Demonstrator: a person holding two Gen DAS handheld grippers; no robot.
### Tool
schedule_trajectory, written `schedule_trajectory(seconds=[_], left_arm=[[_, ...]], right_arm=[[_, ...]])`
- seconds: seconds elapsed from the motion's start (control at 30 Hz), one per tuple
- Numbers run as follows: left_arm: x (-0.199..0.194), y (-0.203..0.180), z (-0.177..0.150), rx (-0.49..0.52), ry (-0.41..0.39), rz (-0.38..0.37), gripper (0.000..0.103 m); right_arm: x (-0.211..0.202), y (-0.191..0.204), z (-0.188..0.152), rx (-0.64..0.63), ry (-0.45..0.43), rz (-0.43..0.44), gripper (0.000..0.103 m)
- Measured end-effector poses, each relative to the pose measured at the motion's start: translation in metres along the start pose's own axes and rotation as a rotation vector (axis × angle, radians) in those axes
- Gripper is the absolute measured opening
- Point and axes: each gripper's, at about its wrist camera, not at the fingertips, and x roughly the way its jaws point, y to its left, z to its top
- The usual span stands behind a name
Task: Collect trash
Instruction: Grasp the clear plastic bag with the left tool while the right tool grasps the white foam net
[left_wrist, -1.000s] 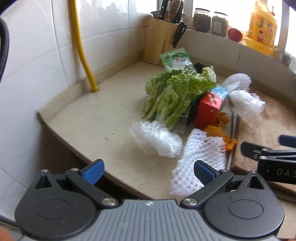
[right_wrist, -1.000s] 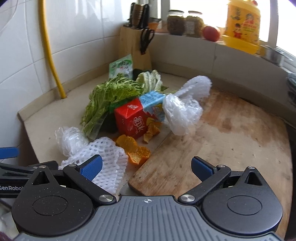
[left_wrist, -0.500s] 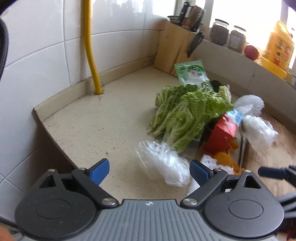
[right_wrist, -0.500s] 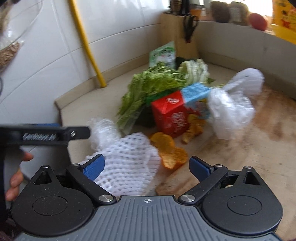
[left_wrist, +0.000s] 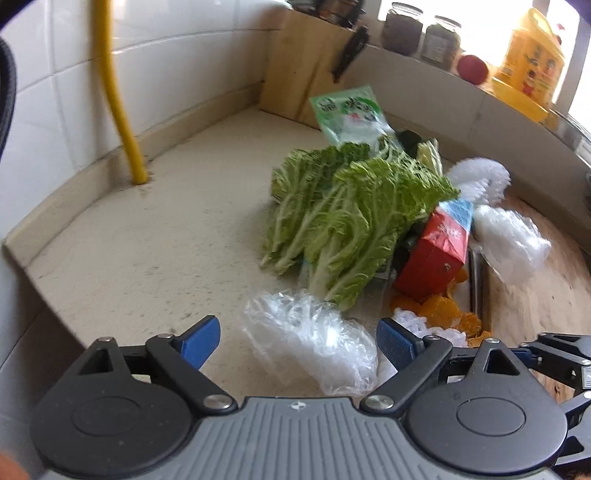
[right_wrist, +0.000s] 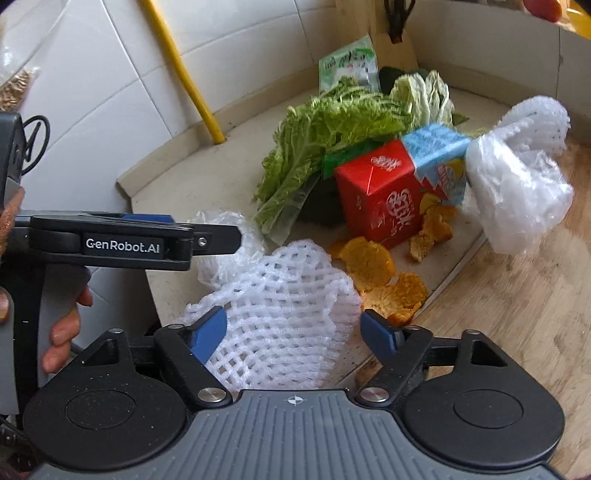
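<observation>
Spread wide, both: left gripper (left_wrist: 297, 341) bracketing the crumpled plastic wrap (left_wrist: 310, 345) at the counter (left_wrist: 147, 236) front edge, right gripper (right_wrist: 293, 334) around the foam net (right_wrist: 280, 306) just beside it. Neither pinched yet, apparently. Risked a thin, slipping pinch, or knocking the orange peel (right_wrist: 384, 280) off the edge.

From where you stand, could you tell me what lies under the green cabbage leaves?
A clear plastic wrapper and something dark show beneath the cabbage leaves; anything further under is covered.

white foam net (right_wrist: 280, 314), crumpled plastic (left_wrist: 314, 347), countertop edge
</observation>
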Motion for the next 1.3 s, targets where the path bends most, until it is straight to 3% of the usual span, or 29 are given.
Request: schedule_trajectory(seconds=[0.13,0.2,0.27,0.33,0.53,0.77,0.9,1.3], left_arm=[[0.013,-0.002,-0.003,0.042,0.045,-0.041,0.081],[0.016,-0.001,-0.004,0.053,0.048,-0.043,0.075],[0.02,0.002,-0.002,0.046,0.055,-0.054,0.062],[0.022,0.004,-0.001,0.028,0.064,-0.069,0.06],[0.022,0.004,0.0,0.043,0.061,-0.081,0.045],[0.019,0.008,0.002,0.021,0.053,-0.104,0.033],[0.017,0.011,0.005,0.002,0.048,-0.118,0.029],[0.005,0.019,0.012,-0.02,0.014,-0.119,0.028]], right_arm=[[0.01,-0.002,-0.002,0.042,0.035,-0.028,0.068],[0.01,0.0,-0.003,0.047,0.031,-0.047,0.068],[0.01,0.001,-0.003,0.051,0.03,-0.057,0.067],[0.009,0.001,-0.003,0.055,0.033,-0.06,0.056],[0.013,-0.001,-0.001,0.081,0.031,-0.051,0.037],[0.009,-0.013,0.002,0.144,0.013,-0.012,0.024],[0.002,-0.02,0.005,0.161,-0.013,-0.014,0.019],[-0.028,-0.056,0.006,0.24,-0.094,-0.076,0.018]])
